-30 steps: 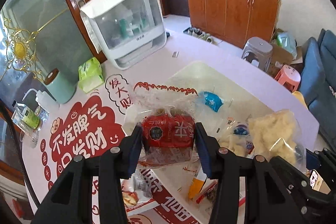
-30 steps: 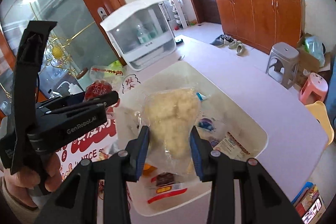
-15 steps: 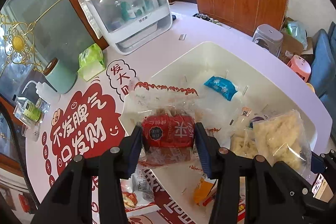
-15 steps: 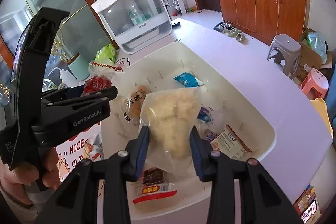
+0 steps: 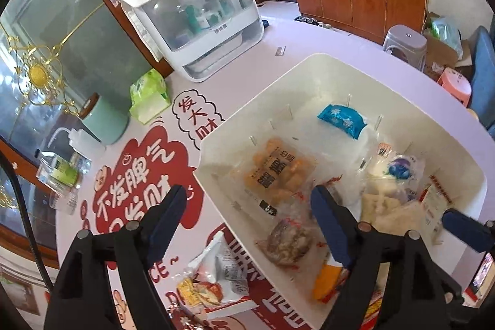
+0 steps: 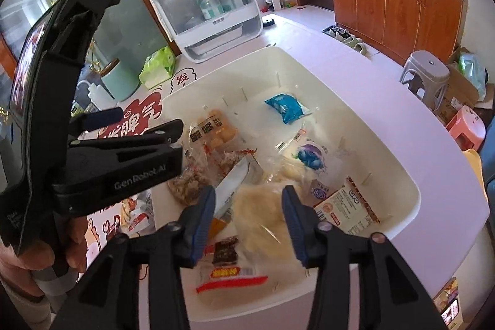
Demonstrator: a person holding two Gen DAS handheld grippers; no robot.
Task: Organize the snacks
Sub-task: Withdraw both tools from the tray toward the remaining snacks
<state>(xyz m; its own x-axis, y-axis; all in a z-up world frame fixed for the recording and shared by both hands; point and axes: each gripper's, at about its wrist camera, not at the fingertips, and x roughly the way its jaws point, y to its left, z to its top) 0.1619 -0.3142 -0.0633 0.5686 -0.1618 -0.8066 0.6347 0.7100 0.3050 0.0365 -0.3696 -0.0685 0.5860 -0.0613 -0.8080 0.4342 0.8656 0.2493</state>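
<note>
Crinkly clear snack packets are piled in the smooth white rectangular bin: a pale, lumpy bag, a blue pouch at the bin's far end and golden puffs. The right gripper is seen with jaws just opened, loosely straddling the pale bag; the left gripper, also just opened and empty, is held over the bin's near-left corner.

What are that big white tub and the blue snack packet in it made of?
The white tub looks like moulded plastic: smooth, softly glossy walls and rounded corners. The blue packet looks like thin printed plastic film, shiny and puffed like a sealed pillow bag; whether it is foil-lined I cannot tell.
</note>
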